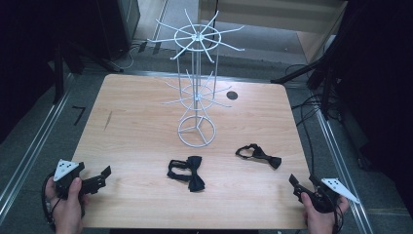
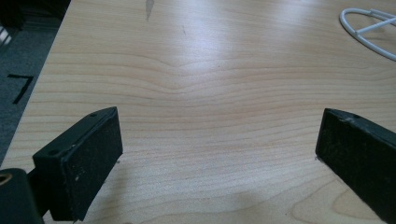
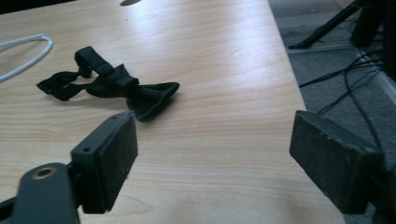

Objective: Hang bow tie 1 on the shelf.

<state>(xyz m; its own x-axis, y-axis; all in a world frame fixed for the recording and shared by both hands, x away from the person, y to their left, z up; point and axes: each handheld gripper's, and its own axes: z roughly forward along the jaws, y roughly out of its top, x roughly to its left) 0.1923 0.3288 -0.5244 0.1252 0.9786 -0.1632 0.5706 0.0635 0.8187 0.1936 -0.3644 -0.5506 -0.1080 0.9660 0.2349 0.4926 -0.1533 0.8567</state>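
Note:
Two black bow ties lie on the wooden table (image 1: 136, 122): one (image 1: 187, 172) near the front middle, the other (image 1: 259, 155) further right, also seen as the bow tie (image 3: 112, 84) ahead of my right gripper's jaws. A white wire rack (image 1: 196, 92) with radiating hooks stands at the table's middle back. My left gripper (image 1: 100, 178) rests at the front left corner, open, with bare wood between its jaws (image 2: 219, 149). Held at the front right corner, my right gripper (image 1: 302, 184) is open and empty (image 3: 212, 149), a short way behind the right bow tie.
The rack's round wire base (image 2: 369, 28) shows at the far right of the left gripper view. A dark round hole (image 1: 232, 95) sits in the tabletop at the back right. Cables (image 3: 345, 79) and stand legs lie on the floor beyond the right table edge.

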